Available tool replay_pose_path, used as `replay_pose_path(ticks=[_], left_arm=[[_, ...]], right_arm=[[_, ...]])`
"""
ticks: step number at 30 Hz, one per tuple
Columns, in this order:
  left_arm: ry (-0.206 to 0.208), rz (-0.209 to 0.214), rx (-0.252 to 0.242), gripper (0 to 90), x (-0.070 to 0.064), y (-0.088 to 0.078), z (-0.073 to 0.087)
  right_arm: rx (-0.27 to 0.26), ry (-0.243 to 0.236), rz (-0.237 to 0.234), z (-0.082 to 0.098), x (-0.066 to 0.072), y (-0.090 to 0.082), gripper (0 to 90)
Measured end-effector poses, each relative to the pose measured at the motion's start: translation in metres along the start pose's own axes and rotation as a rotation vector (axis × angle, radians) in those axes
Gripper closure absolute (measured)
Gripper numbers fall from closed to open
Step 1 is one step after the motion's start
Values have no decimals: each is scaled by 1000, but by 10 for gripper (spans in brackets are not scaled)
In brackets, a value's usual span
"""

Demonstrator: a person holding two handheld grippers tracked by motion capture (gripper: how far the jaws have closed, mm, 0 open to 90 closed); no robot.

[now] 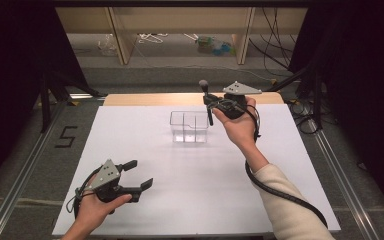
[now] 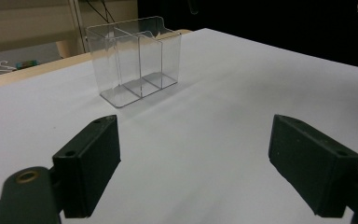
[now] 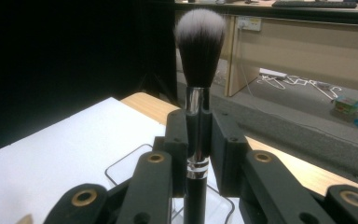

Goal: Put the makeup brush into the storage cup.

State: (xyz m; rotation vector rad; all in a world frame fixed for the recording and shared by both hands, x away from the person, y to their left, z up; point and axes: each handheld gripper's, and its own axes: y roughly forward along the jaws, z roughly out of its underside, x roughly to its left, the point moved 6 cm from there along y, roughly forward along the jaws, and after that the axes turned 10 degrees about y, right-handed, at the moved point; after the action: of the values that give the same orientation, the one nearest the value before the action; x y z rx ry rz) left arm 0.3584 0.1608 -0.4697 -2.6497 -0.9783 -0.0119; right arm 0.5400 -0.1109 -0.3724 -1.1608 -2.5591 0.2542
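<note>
A makeup brush (image 3: 199, 42) with a black handle, silver ferrule and pale-tipped bristles stands upright, clamped by its handle in my right gripper (image 3: 198, 140). From above, that right gripper (image 1: 214, 102) hovers over the right end of a clear plastic organizer (image 1: 189, 126) with compartments, the brush (image 1: 205, 87) bristles up and its handle pointing down at the box. My left gripper (image 1: 139, 174) rests low at the near left of the white table (image 1: 145, 210), jaws wide apart and empty. Its own view looks across the table at the organizer (image 2: 135, 60), between its two pads (image 2: 91, 163).
A wooden strip (image 1: 145, 99) runs along the table's far edge. Beyond it, shelving legs and loose cables (image 1: 152, 37) lie on the grey floor. Black curtains close in both sides. A "5" mark (image 1: 66, 136) sits on the floor at the left.
</note>
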Motion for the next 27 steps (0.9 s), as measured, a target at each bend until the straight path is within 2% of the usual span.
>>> replay_pose_path(ticks=[4, 5, 9, 10, 15, 24, 27], left_arm=[[0, 0, 0, 163, 0, 0, 0], [0, 0, 0, 163, 0, 0, 0], [-8, -1, 0, 163, 0, 0, 0], [-22, 4, 5, 163, -2, 0, 1], [-15, 5, 6, 163, -1, 0, 1], [-33, 2, 1, 163, -2, 0, 1], [-9, 7, 1, 163, 0, 0, 1]], right_arm=[[-12, -13, 1, -1, -1, 1, 785], [1, 0, 1, 0, 0, 1, 785], [1, 2, -1, 0, 1, 2, 785], [1, 2, -1, 0, 1, 2, 785], [-6, -7, -1, 0, 1, 3, 785], [-7, -6, -5, 0, 2, 6, 785], [-12, -16, -3, -1, 2, 7, 785]])
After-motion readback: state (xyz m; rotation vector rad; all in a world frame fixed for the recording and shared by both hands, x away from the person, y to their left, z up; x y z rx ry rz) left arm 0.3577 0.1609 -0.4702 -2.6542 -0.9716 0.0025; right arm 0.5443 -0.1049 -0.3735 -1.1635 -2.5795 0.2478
